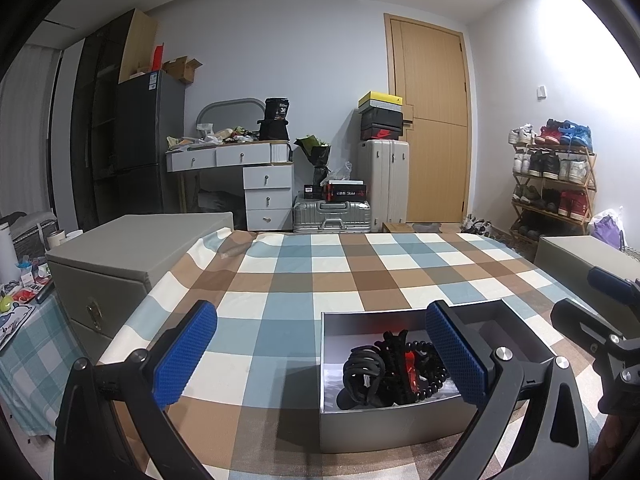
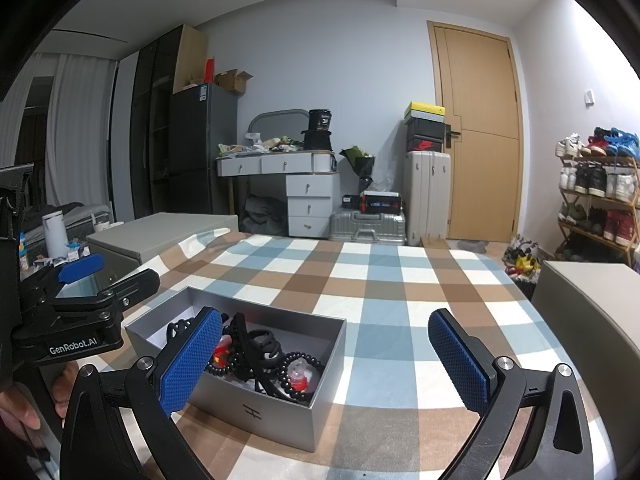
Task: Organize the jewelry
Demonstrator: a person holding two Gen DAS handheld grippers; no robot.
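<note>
My left gripper (image 1: 320, 356) hangs low over the counter, which is draped in a checked cloth of blue, brown and cream squares (image 1: 280, 280), and its jaws stand wide apart with nothing between them. My right gripper (image 2: 326, 360) is level with it to the right, jaws likewise spread and empty.

The open rectangular silver-grey cardboard box (image 2: 248, 412) sits on the cloth at the near edge, between my two grippers. Seen from the left wrist, my right-hand blue textured pad (image 1: 456, 356) overlaps the box's right part; seen from the right wrist, the left-hand pad covers its near left corner. I cannot tell whether either pad touches the cardboard.

Inside the box lies the jewellery in one tangled heap: a black plastic claw hair clip (image 1: 362, 372), a bracelet of round black beads (image 2: 298, 376), and a small clear piece with a red centre (image 2: 298, 376) (what it is I cannot make out), ringed by the beads.

A grey fabric-covered storage box with a metal pull (image 1: 120, 268) stands at the counter's left edge, well apart from the silver box. A second grey box (image 2: 588, 312) stands at the right edge.
</note>
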